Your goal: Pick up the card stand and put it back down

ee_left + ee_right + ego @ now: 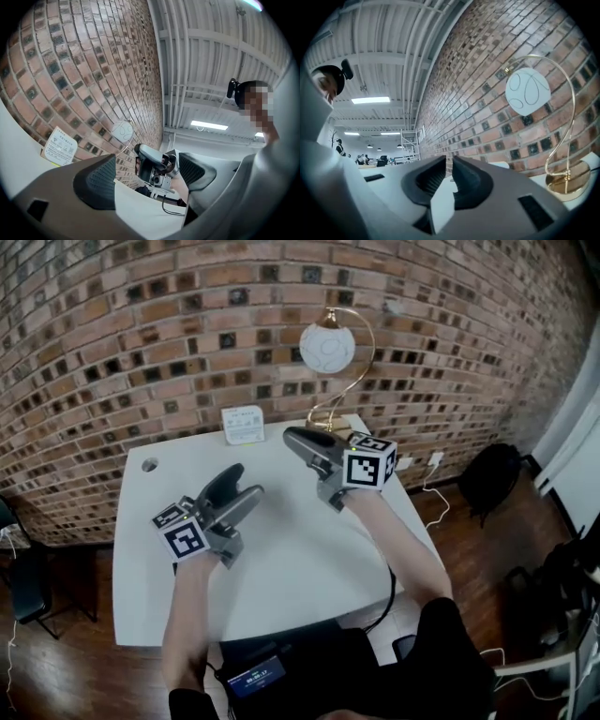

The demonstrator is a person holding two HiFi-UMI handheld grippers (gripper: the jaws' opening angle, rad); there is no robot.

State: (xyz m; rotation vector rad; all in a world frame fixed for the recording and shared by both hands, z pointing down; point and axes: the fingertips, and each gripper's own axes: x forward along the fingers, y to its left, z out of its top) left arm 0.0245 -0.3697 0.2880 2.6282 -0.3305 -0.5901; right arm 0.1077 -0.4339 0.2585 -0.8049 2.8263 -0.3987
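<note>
The card stand point(243, 424), a small white printed card, stands upright at the back of the white table point(141, 559) against the brick wall. It also shows at the lower left of the left gripper view point(60, 146). My left gripper point(242, 484) is held above the table's middle, well short of the card, with its jaws wide open point(147, 176) and nothing between them. My right gripper point(295, 439) is raised just right of the card stand without touching it. Its jaws point(449, 164) stand a narrow gap apart and are empty.
A lamp with a white globe point(327, 347) on a curved gold stem stands at the back of the table, right of the card; its gold base point(569, 185) is close to my right gripper. A cable hole point(150, 465) is at the table's left. A dark device point(272, 667) sits at the front edge.
</note>
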